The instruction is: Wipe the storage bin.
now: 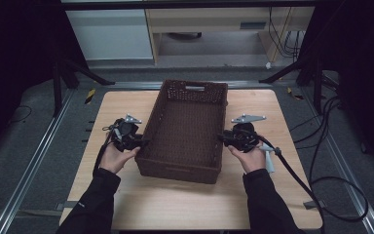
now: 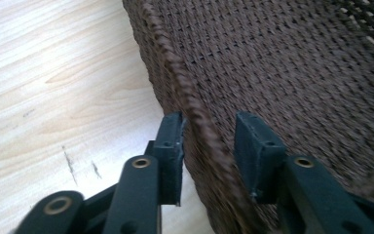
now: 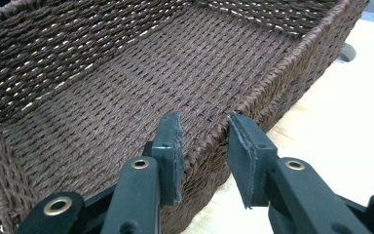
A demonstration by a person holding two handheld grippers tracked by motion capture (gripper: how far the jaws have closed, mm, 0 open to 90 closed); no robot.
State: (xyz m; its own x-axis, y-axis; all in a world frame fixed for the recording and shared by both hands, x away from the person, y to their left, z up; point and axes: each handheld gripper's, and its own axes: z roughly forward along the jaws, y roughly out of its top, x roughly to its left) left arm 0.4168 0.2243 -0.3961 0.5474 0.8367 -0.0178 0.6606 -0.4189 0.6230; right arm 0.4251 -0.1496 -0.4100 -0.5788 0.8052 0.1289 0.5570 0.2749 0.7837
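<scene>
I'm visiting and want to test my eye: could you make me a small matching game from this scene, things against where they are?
Things:
1. basket
2. left gripper
3. right gripper
4. table

Places:
A. astride the basket's right rim
B. under everything, pale wood
C. middle of the table, nothing inside
D. astride the basket's left rim

Pairs: 1-C, 2-D, 3-A, 4-B

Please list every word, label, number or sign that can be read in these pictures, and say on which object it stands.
None can be read. The woven basket, the wooden table and both grippers carry no visible writing. A small white mark on the person's left sleeve is too small to read.
</scene>
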